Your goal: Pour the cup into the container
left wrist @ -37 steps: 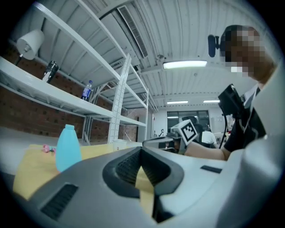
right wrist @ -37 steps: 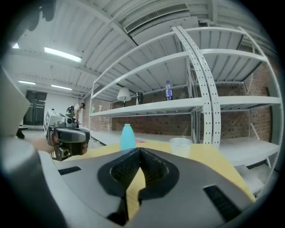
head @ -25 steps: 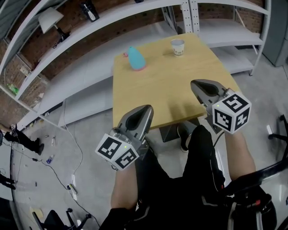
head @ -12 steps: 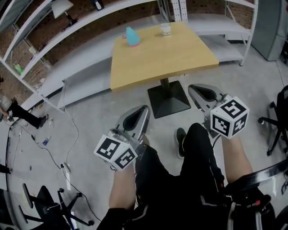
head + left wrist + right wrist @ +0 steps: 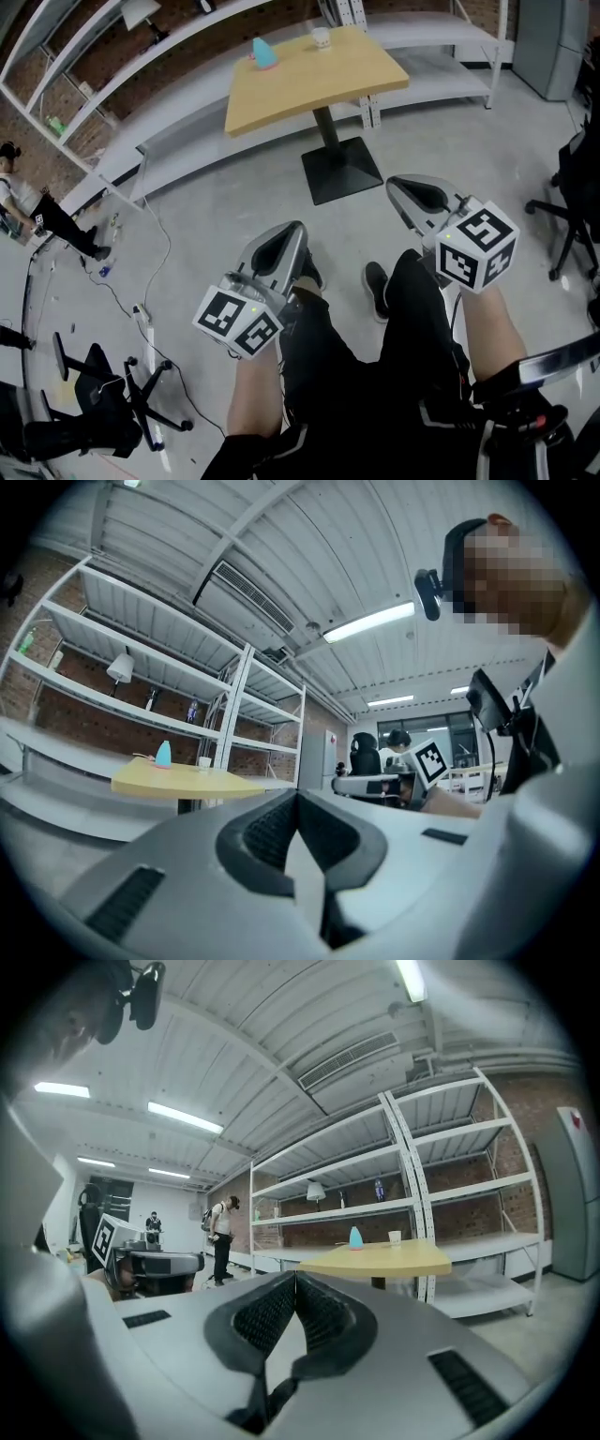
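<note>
A white paper cup (image 5: 321, 37) and a turquoise cone-shaped container (image 5: 263, 52) stand at the far side of a wooden table (image 5: 328, 80), small at the top of the head view. My left gripper (image 5: 292, 230) and right gripper (image 5: 398, 185) are held level above my knees, well short of the table, over bare floor. Both are shut with nothing between the jaws. In the left gripper view, my left gripper (image 5: 296, 797) points toward the distant container (image 5: 163, 754) and cup (image 5: 203, 760). Past my right gripper (image 5: 294, 1279) in the right gripper view lie the container (image 5: 355, 1237) and the cup (image 5: 395, 1237).
Grey metal shelving (image 5: 159, 122) runs along the brick wall behind the table. The table's black pedestal base (image 5: 341, 169) sits on concrete floor. Office chairs (image 5: 112, 403) stand at lower left and one (image 5: 572, 216) at right. A person (image 5: 37, 211) and cables (image 5: 150, 291) are at left.
The table with cup and container has shrunk toward the top of the head view as I backed away. Both grippers stayed shut and empty in front of me.
</note>
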Available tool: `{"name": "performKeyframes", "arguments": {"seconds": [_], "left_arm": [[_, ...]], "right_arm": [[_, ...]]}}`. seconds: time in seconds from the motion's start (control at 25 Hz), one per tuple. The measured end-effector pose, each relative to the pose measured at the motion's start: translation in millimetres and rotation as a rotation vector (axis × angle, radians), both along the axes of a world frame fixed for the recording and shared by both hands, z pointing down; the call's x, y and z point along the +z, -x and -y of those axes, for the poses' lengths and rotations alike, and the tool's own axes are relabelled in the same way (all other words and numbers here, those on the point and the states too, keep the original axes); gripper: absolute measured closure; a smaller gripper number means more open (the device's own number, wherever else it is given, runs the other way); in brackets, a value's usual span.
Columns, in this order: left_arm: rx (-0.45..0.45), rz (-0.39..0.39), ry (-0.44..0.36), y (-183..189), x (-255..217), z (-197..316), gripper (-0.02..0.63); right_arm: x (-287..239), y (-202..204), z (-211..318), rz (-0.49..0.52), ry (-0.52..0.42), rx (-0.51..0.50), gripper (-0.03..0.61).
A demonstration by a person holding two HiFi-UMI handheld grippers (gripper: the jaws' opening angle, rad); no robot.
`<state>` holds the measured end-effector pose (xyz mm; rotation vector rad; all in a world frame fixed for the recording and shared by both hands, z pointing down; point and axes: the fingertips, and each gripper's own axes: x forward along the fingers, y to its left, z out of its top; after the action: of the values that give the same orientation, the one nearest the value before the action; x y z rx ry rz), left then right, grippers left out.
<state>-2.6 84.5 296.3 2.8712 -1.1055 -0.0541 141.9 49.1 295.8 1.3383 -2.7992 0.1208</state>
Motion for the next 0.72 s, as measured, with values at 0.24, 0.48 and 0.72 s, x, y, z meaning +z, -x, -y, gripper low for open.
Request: {"name": "performKeyframes", "arguments": {"seconds": [0.24,0.48,0.72], "left_arm": [[0.019,0.014,0.007,-26,7,-139,0.621],[-0.014,-0.013,0.026,-25,15,-287,0.621],[-0.027,-0.031,0.027,-28,12,-432,0.621]], "right_arm": [[3,-19,-129,0.016,0.005,0.006,0.577],[2,-17,-273,0.01,0.0,-0.011,0.577],[0,-15,-413,0.0,0.01,-0.037,0.577]]}}
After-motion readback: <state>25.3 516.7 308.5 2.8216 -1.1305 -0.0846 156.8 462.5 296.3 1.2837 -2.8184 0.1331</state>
